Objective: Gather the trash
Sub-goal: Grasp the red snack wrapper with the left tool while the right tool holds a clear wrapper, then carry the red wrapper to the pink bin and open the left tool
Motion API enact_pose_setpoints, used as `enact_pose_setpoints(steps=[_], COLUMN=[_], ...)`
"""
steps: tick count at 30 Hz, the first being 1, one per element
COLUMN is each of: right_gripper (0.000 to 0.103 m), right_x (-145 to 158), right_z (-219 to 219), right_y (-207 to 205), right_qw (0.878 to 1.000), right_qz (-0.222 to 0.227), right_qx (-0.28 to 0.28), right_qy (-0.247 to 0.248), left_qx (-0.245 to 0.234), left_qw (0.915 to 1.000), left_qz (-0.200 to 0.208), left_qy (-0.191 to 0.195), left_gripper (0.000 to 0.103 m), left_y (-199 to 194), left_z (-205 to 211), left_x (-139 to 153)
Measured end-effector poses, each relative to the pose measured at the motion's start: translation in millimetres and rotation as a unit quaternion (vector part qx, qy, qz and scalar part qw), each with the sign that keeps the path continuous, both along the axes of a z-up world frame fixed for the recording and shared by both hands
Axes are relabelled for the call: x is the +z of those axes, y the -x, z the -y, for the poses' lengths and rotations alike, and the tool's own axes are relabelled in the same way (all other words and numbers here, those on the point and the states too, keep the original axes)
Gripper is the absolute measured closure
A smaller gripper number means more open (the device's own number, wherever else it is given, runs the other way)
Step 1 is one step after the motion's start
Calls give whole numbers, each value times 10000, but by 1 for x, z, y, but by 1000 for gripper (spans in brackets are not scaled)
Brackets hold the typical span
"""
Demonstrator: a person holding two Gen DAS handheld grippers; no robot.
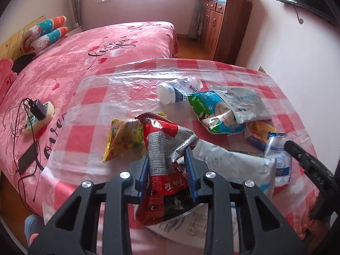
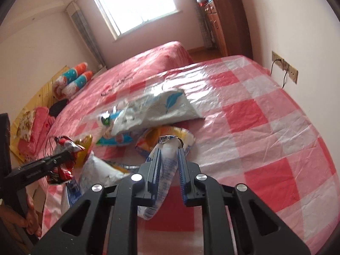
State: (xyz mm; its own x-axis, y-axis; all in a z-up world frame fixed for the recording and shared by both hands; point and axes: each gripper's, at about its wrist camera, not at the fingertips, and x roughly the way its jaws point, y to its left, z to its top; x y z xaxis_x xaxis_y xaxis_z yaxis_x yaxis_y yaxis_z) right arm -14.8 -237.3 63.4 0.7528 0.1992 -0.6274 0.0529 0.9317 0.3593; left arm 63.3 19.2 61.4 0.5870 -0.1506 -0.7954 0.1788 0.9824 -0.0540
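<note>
left wrist: crinkled red foil wrapper point(image 1: 163, 161) in left gripper point(image 1: 167, 159)

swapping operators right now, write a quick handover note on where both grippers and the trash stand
Left gripper: shut on the crumpled red foil snack bag, lifted.
Right gripper: shut on the white plastic bottle with blue print.
Still on the pink checked tablecloth: yellow snack wrapper, second white bottle, green-and-blue cartoon bag, grey pouch, large white bag, orange wrapper.
No bin in view; both held pieces need dropping.
</note>
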Motion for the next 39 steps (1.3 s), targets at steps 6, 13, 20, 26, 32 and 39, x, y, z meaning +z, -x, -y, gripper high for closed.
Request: enact_pose_setpoints(steps=[6, 13, 20, 26, 32, 39], right_gripper=[86, 86, 86, 86, 86, 86], right_x=[-3, 0, 25, 53, 74, 95], right_z=[-3, -9, -19, -29, -34, -49], right_y=[3, 11, 28, 45, 57, 70], right_qw=[9997, 9992, 9995, 9982, 9960, 9948], right_qz=[-89, -59, 214, 546, 779, 935], right_qx=[156, 264, 206, 73, -40, 128], right_qy=[-175, -302, -95, 221, 426, 378], left_qx=[-14, -45, -62, -87, -76, -50], left_qw=[9996, 9985, 9975, 9968, 9960, 9949], left_qz=[28, 145, 199, 259, 300, 365], left_qy=[279, 535, 672, 755, 833, 942], left_gripper=[70, 70, 70, 70, 70, 70], left_y=[24, 57, 82, 99, 109, 120], left_z=[-16, -34, -49, -61, -71, -84], left_x=[6, 17, 19, 18, 16, 16])
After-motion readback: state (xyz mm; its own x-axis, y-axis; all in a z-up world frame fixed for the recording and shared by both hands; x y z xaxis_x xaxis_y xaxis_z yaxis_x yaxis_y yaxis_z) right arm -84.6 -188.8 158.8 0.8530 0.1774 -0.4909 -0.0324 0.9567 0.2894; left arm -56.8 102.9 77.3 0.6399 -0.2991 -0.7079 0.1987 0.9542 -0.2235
